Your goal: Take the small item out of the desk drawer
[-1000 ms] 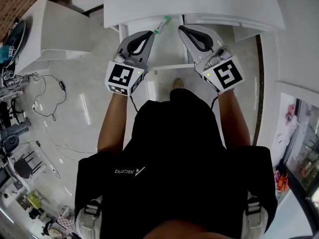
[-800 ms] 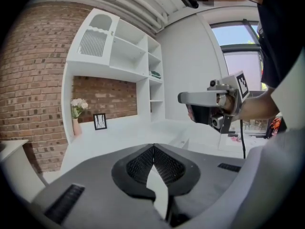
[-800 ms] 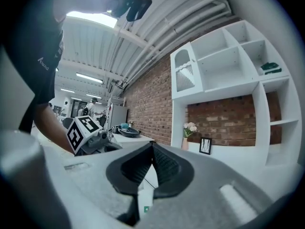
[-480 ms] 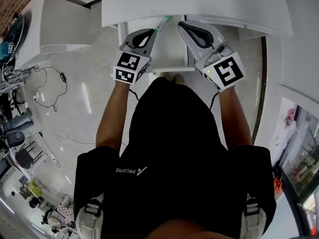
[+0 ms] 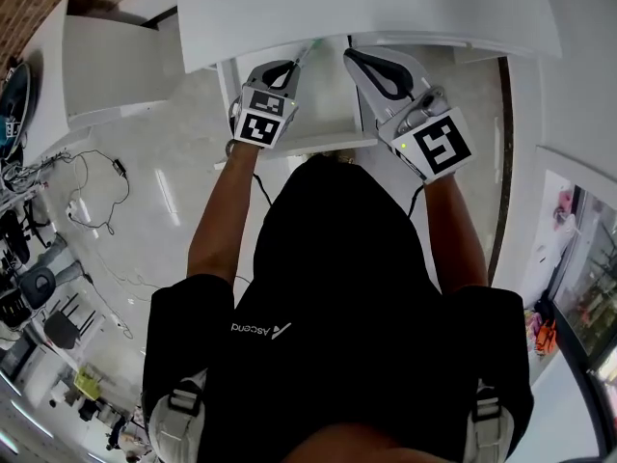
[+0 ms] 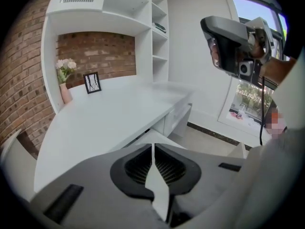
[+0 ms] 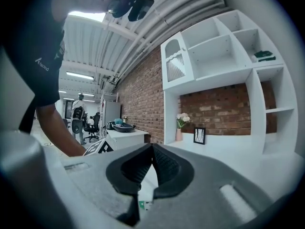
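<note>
– Drawer (image 5: 333, 143) first: where does it stand?
– Pulled out under the worktop (image 5: 366, 8) edge, at twelve o'clock from the person, between both grippers.
– And the small item (image 5: 310, 50)?
– Above the drawer's far end. It is a pale stick with a green end, jutting toward one o'clock from the left gripper (image 5: 292, 67) tips. Those jaws are opening, with the item between them and the pads on it.
– The right gripper (image 5: 351, 55)?
– At three o'clock of the left one, clenched, pads meeting, nothing between them.
</note>
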{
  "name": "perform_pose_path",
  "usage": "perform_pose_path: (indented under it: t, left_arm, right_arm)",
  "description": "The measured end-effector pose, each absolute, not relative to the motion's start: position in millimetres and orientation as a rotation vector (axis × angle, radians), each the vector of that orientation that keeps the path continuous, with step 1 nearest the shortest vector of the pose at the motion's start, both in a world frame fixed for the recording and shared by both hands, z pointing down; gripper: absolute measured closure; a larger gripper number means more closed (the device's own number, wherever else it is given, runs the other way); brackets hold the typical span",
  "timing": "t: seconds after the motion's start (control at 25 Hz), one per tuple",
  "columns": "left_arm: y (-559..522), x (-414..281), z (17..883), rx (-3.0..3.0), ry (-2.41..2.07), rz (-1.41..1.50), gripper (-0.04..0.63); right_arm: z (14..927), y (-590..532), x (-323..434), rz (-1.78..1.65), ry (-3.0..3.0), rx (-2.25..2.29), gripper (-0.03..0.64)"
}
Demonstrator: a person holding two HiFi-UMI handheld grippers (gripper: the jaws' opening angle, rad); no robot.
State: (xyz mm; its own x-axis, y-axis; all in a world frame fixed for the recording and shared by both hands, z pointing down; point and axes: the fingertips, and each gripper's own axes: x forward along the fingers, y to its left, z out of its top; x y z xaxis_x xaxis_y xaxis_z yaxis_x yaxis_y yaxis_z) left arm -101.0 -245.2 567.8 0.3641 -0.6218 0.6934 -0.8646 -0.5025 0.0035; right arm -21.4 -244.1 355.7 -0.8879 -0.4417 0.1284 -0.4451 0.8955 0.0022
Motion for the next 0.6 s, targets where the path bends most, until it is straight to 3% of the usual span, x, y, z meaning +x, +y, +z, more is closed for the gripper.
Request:
perform_pose_path:
  t: [0.6]
  left_arm:
    - [-265, -94, 658, 2.114, -1.170, 1.038, 0.387]
  right_arm:
    - [392, -263, -3, 0.135, -2.845, 0.791, 0.615]
